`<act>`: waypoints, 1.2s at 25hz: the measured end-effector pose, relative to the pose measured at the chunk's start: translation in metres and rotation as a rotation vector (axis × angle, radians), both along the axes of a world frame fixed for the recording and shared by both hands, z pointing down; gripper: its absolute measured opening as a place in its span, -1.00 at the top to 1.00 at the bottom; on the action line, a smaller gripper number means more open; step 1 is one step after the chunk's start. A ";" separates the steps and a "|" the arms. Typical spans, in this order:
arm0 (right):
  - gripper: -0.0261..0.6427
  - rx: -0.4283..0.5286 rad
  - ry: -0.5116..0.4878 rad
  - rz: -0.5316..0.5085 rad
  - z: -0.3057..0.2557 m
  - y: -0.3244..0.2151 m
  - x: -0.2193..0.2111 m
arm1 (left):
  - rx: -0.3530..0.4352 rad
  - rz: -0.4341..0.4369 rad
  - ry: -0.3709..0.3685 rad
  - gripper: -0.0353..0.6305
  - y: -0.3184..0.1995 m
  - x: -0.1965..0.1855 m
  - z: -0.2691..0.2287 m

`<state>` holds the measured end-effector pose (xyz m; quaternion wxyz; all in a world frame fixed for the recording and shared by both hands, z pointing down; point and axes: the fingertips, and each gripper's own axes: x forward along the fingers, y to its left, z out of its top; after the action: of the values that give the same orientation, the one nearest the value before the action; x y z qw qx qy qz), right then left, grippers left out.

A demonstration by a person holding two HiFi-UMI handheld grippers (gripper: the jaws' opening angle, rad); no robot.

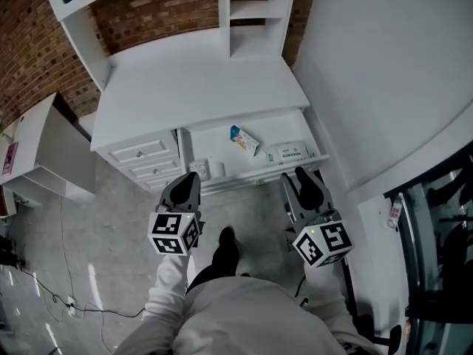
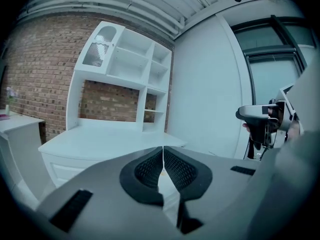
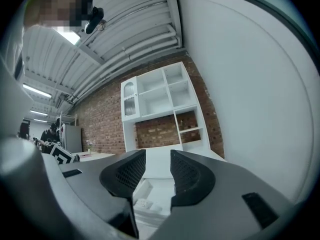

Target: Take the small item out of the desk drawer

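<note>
1. Between the pads of the left gripper [image 2: 162,155]: nothing. Jaws are pressed together, tips touching, empty.
2. Between the pads of the right gripper [image 3: 157,160]: a narrow gap with nothing in it. Jaws are partly apart, and the white drawer [image 3: 152,186] shows through the gap, low down.
3. Head view: left gripper [image 1: 188,177] at 7 o'clock of the drawer and right gripper [image 1: 303,174] at 5 o'clock. Both are just in front of its front edge and touch nothing.
4. The drawer [image 1: 255,174] is pulled open under the desk top [image 1: 199,87], at 12 o'clock from both grippers.
5. Three small things lie in the drawer:
   - blue-and-white packet [image 1: 244,140], near the middle, toward the back
   - flat white box [image 1: 288,152] with green print, at 3 o'clock of the packet, near the right wall
   - white block [image 1: 207,168], at 8 o'clock of the packet, by the front left corner, nearest the left gripper
6. I cannot tell which of them the task means. All three are still inside and lie apart from each other.
7. Side drawer unit [image 1: 144,157] at 9 o'clock of the open drawer, shut.
8. White hutch [image 1: 251,6] at 12 o'clock on the desk, with the brick wall [image 1: 44,58] behind it.
9. Curved white wall [image 1: 384,72] at 3 o'clock.
10. Person's dark shoe [image 1: 225,246] on the floor between the grippers.
</note>
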<state>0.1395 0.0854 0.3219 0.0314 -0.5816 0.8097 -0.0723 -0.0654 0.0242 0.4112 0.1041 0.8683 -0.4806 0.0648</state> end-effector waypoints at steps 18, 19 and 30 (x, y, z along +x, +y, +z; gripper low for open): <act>0.20 -0.028 0.004 0.001 0.005 -0.145 -0.015 | -0.009 -0.007 0.024 0.82 -0.144 -0.026 0.009; 0.20 -0.034 0.006 0.003 0.007 -0.151 -0.015 | -0.011 -0.005 0.025 0.82 -0.150 -0.026 0.009; 0.18 -0.108 0.063 0.008 0.026 -0.194 -0.009 | -0.029 0.026 0.025 0.82 -0.189 -0.018 0.016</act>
<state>0.1310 -0.1081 0.3478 -0.0254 -0.5877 0.8028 -0.0975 -0.0832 -0.1647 0.4270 0.1220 0.8736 -0.4670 0.0623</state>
